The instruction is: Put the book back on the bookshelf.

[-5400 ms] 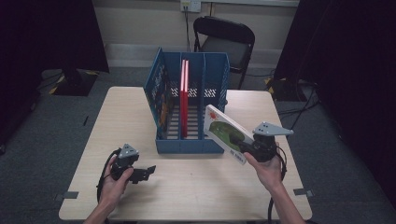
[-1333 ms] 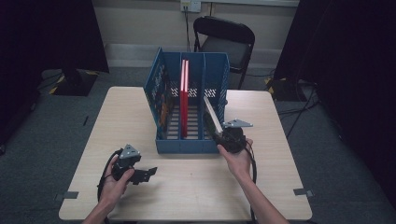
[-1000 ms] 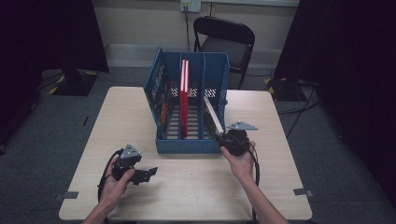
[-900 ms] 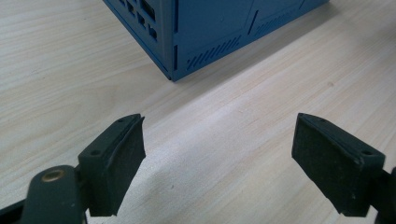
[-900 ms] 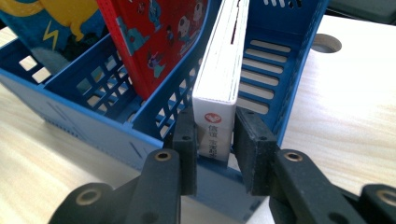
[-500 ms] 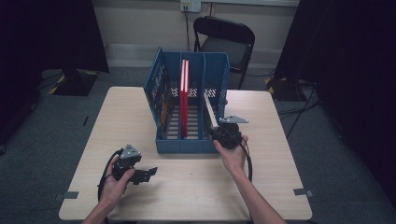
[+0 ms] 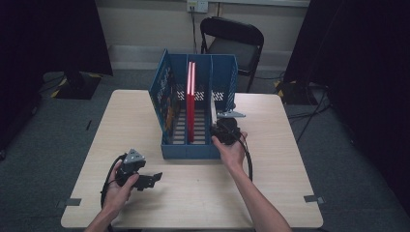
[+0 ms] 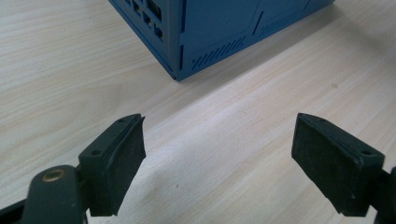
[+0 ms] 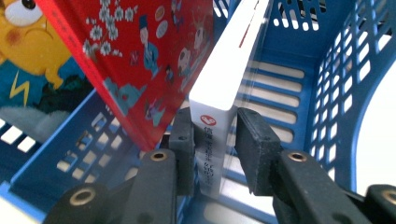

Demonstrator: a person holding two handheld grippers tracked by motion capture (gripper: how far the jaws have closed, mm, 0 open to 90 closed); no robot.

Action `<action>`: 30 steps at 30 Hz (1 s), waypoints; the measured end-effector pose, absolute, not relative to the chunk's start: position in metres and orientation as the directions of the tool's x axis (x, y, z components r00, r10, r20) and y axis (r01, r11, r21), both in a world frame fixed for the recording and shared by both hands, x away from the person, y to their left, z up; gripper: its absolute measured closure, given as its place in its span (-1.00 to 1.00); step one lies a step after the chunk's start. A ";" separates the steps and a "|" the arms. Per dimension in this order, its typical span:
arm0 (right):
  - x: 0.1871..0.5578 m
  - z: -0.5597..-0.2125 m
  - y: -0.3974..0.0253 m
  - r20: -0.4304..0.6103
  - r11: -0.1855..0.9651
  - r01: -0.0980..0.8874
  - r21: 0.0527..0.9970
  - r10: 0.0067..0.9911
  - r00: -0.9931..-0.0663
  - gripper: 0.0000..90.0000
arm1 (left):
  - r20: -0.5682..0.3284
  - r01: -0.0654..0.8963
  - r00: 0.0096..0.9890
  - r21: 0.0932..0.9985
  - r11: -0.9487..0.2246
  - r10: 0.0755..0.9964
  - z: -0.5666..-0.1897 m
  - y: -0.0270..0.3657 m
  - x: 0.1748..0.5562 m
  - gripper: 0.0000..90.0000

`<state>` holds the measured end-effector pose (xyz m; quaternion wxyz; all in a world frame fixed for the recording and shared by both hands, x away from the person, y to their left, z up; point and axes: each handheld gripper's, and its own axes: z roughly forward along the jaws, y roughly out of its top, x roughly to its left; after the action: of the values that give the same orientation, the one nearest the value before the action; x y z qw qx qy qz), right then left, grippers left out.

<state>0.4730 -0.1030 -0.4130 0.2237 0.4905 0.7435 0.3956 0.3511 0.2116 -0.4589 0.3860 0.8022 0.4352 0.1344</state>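
Blue file rack [image 7: 193, 145], three bays, on table [image 7: 270, 193]. Right hand-held gripper [image 9: 215, 135] is clamping the white book [image 9: 224, 84] by its spine, lowering it into the rack's rightmost bay beside the red book [image 9: 140, 56]. Left hand-held gripper [image 8: 217, 163] is resting agape near the rack's front corner. Next: seat, then release.

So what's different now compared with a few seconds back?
The right gripper carried the white book from beside the blue plastic file rack, turned it upright and brought it into the rack's right compartment, fingers still clamping it. The left gripper and red book stayed put.
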 end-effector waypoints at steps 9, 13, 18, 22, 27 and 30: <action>0.484 -0.415 -0.098 0.050 0.206 0.561 0.802 0.913 -0.405 0.52 | -0.123 0.592 0.588 0.739 -0.322 0.799 -0.457 0.211 0.353 -0.62; 0.485 -0.415 -0.099 0.060 0.204 0.568 0.797 0.909 -0.411 0.52 | -0.120 0.590 0.592 0.738 -0.328 0.797 -0.458 0.208 0.354 -0.61; 0.485 -0.415 -0.098 0.056 0.208 0.567 0.797 0.910 -0.412 0.51 | -0.119 0.591 0.589 0.738 -0.326 0.799 -0.459 0.209 0.354 -0.61; 0.486 -0.415 -0.098 0.066 0.201 0.572 0.795 0.909 -0.411 0.49 | -0.121 0.593 0.587 0.738 -0.323 0.801 -0.459 0.210 0.353 -0.61; 0.486 -0.417 -0.099 0.064 0.208 0.569 0.795 0.905 -0.420 0.38 | -0.116 0.591 0.584 0.740 -0.322 0.804 -0.458 0.211 0.351 -0.61; 0.483 -0.418 -0.102 0.065 0.212 0.558 0.802 0.898 -0.435 0.22 | -0.116 0.593 0.584 0.738 -0.324 0.804 -0.458 0.213 0.351 -0.61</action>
<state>0.4833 -0.1019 -0.4179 0.2141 0.4865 0.7484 0.3967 0.3507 0.2126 -0.4581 0.3856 0.8020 0.4352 0.1369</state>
